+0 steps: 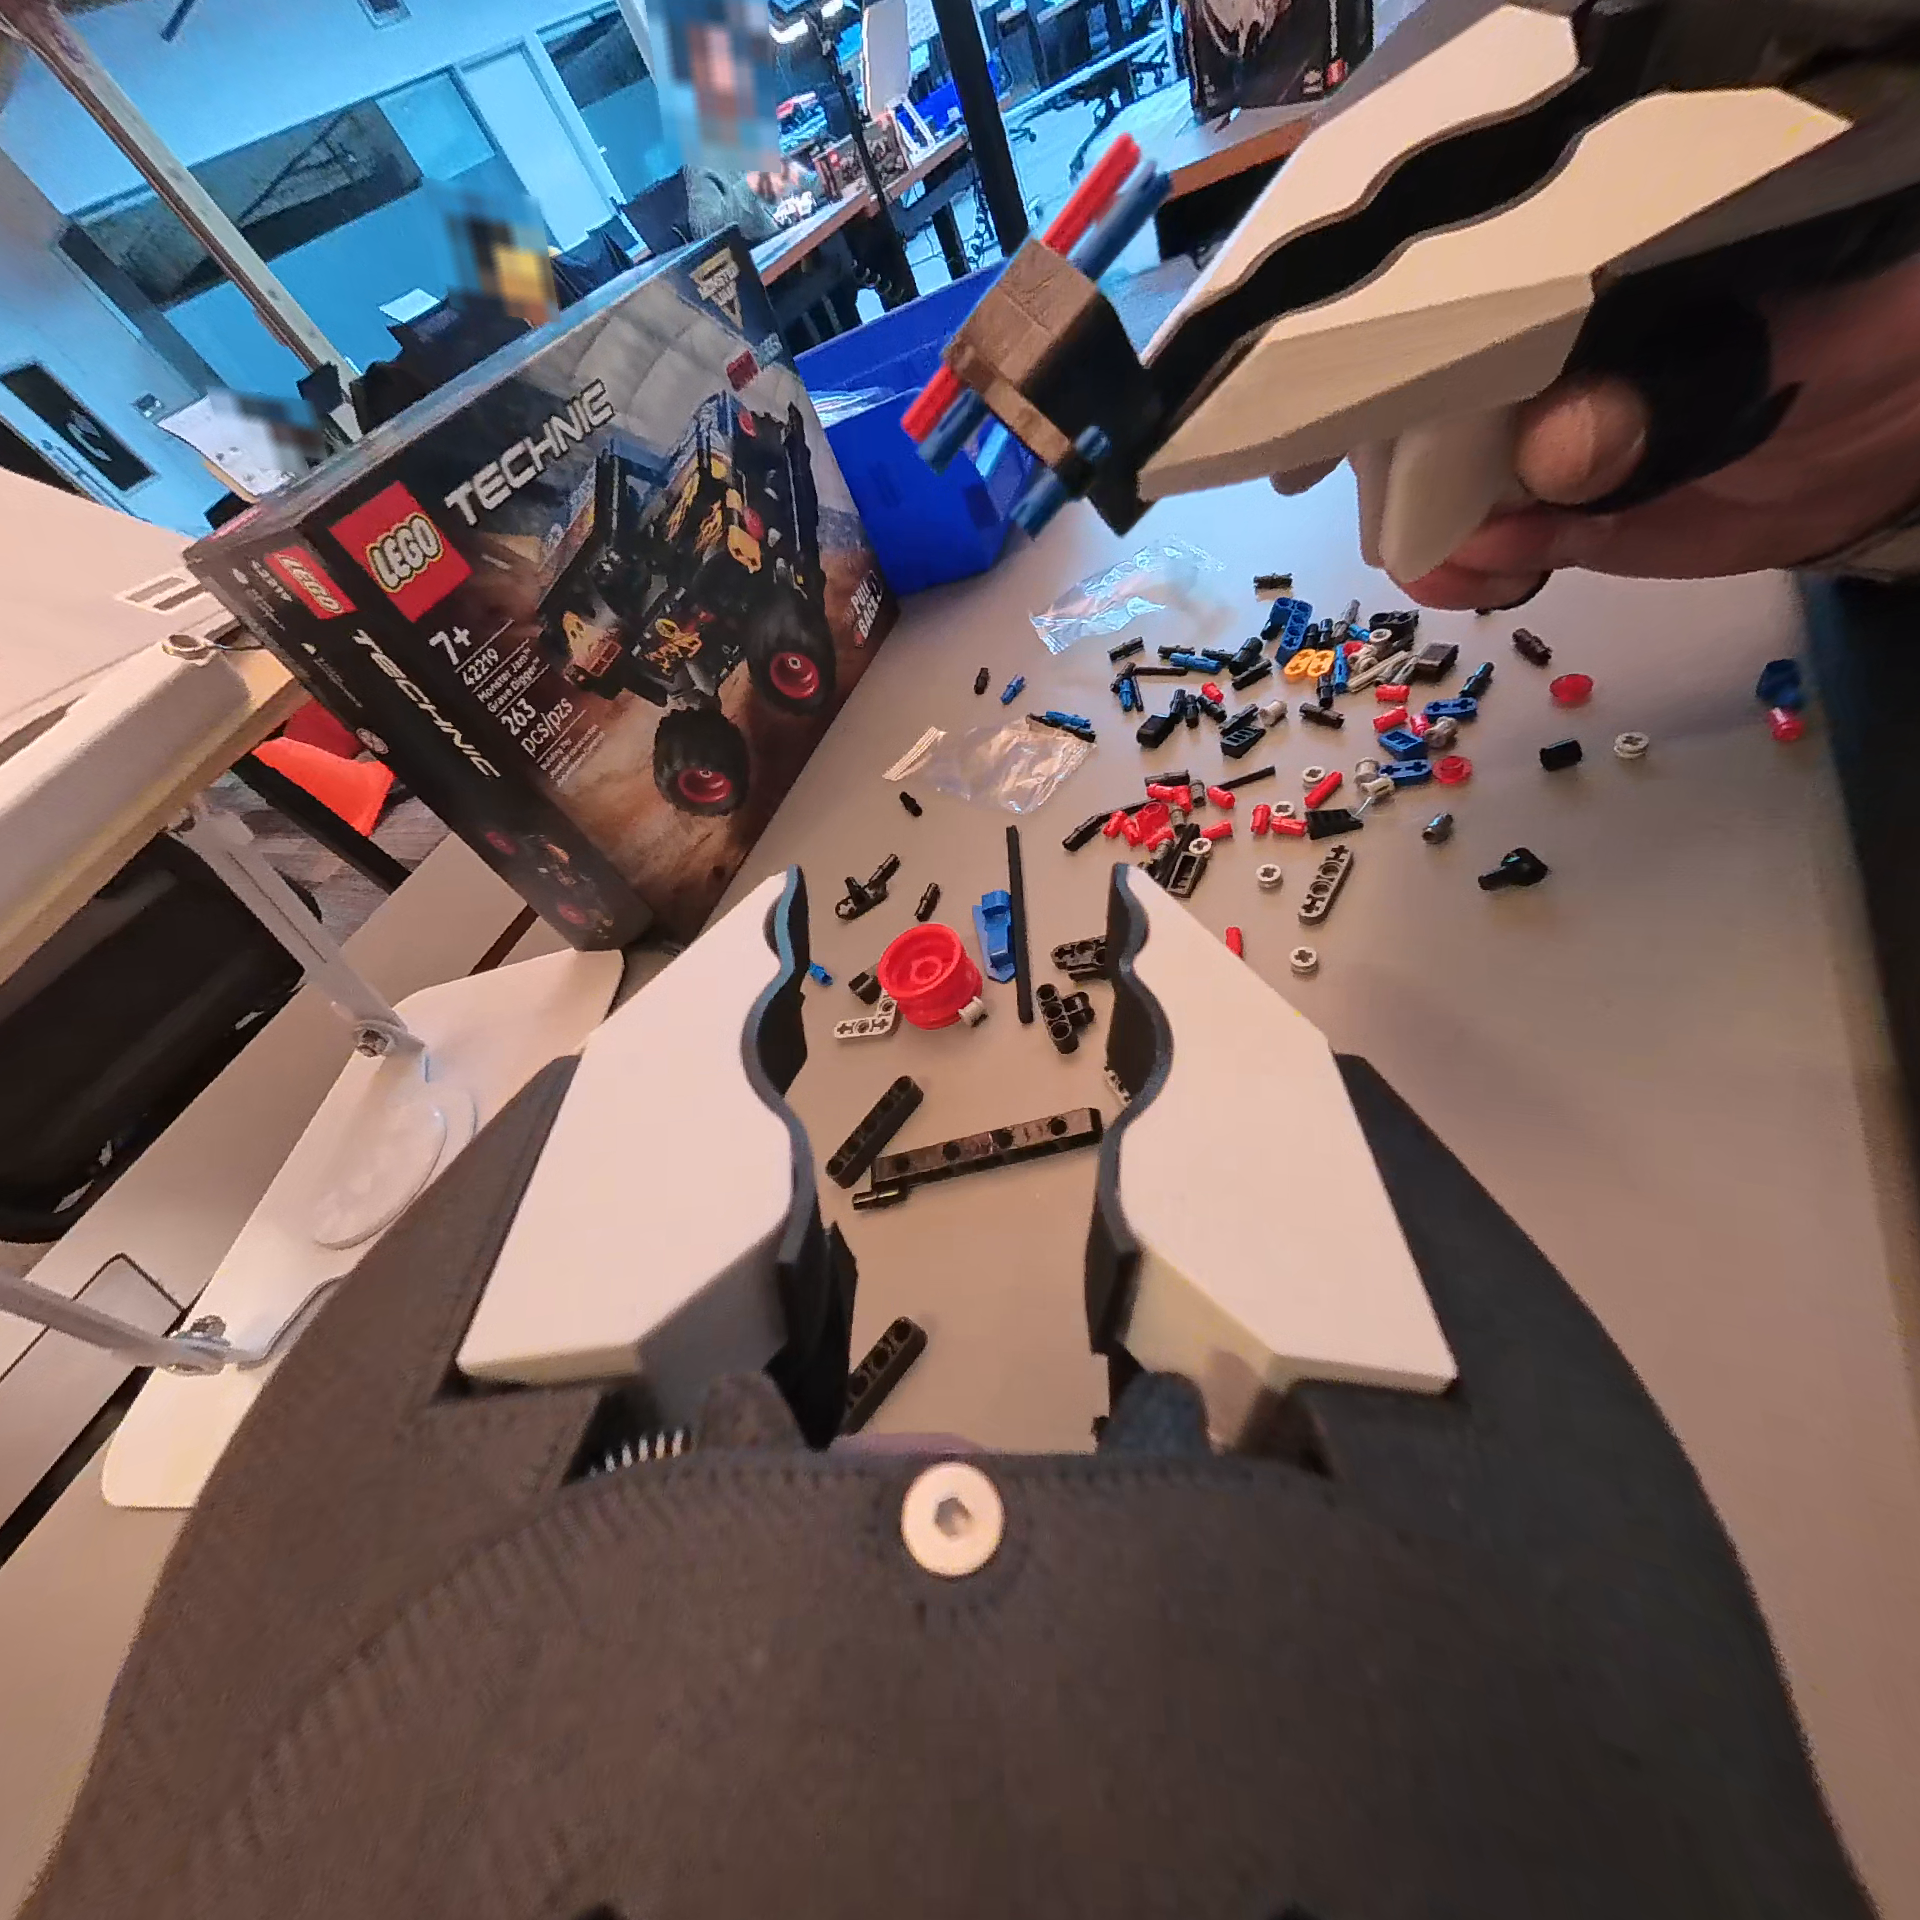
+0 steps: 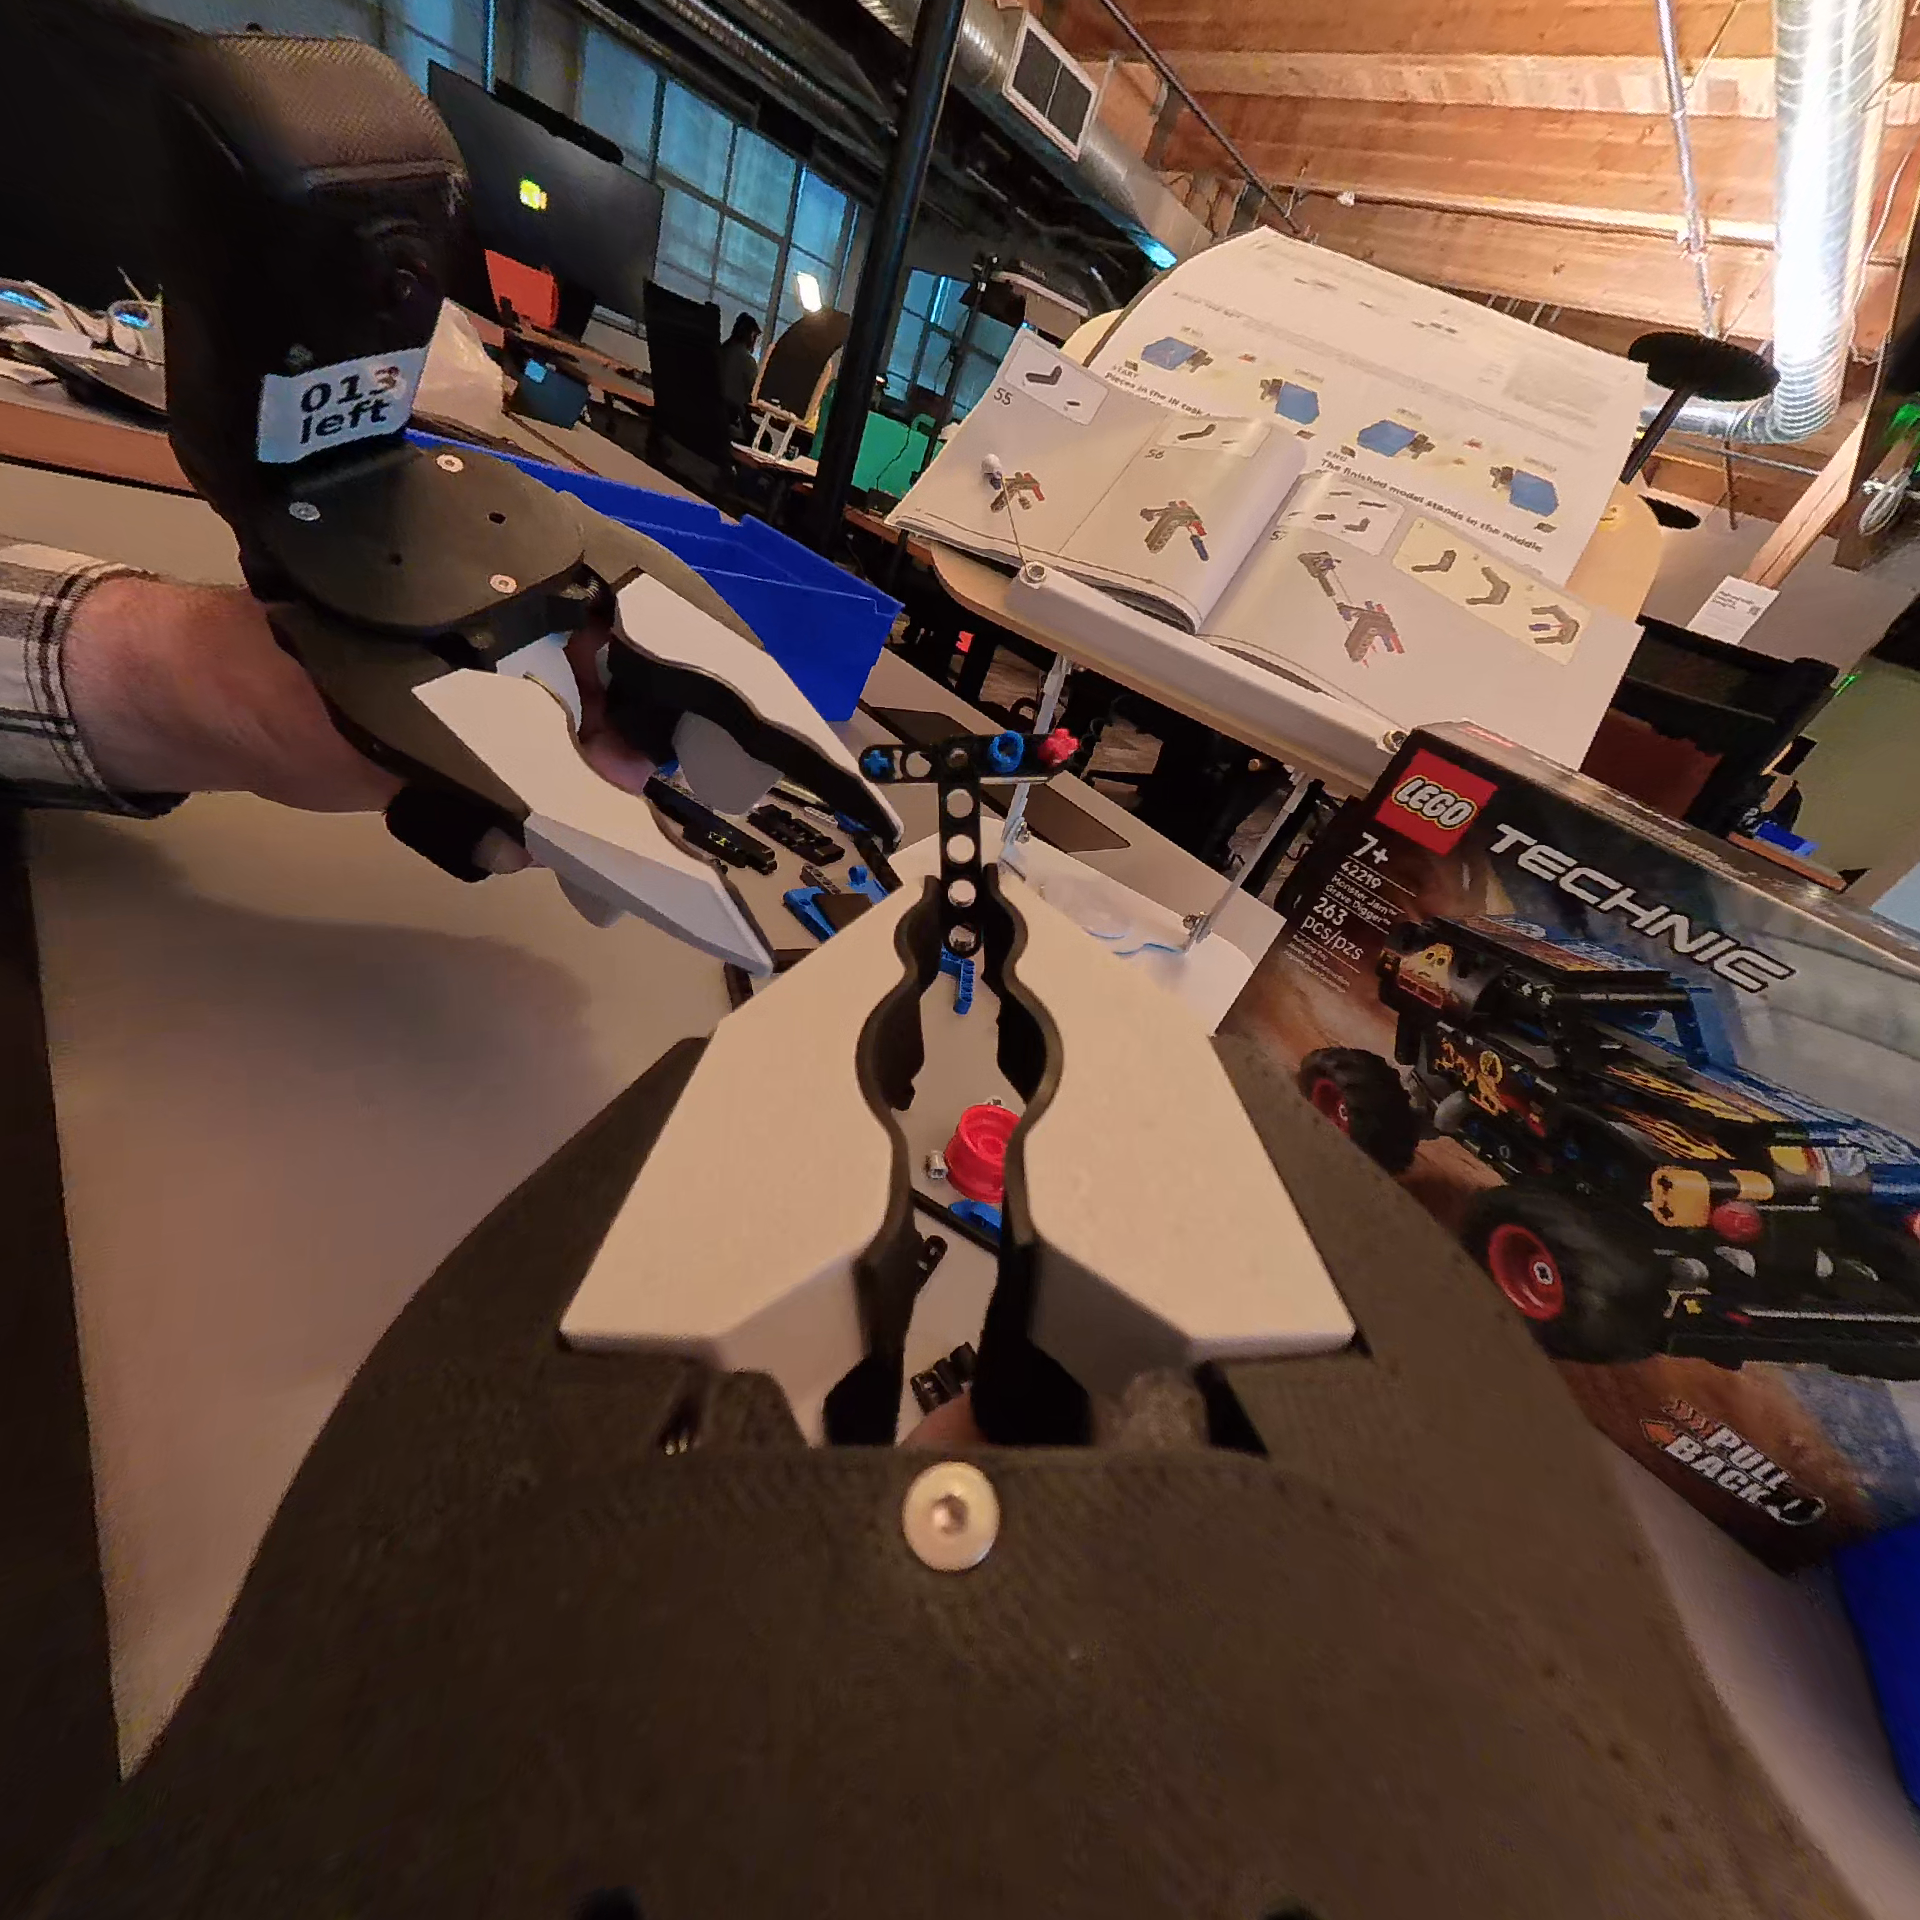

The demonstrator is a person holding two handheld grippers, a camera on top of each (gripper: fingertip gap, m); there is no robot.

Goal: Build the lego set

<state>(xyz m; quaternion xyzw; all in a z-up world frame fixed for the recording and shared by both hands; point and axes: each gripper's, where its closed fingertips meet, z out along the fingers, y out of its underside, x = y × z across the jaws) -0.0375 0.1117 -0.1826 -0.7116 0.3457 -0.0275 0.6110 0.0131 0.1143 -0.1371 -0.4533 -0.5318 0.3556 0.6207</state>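
Observation:
My right gripper (image 2: 961, 902) is shut on a black T-shaped beam assembly (image 2: 958, 821) with blue and red pins on its crossbar, held up in the air. In the left wrist view the right gripper (image 1: 1135, 421) shows at the upper right with the assembly (image 1: 1039, 358). My left gripper (image 1: 958, 902) is open and empty, low over the table above a red wheel hub (image 1: 928, 975) and several black beams (image 1: 987, 1143). The left gripper (image 2: 821, 883) also shows open at the left of the right wrist view.
Loose red, blue and black pieces (image 1: 1330, 727) and clear bags (image 1: 1003, 758) are scattered on the grey table (image 1: 1507, 1143). The set's box (image 1: 582, 623) stands at the left, a blue bin (image 1: 904, 457) behind it. An open instruction booklet (image 2: 1195, 520) rests on a white stand. The tips of one gripper are about 7 cm away from the tips of the other. It is some 11 cm from my left tips to the red wheel hub (image 1: 928, 975). My right wrist view (image 2: 974, 1130) looks at it from another angle.

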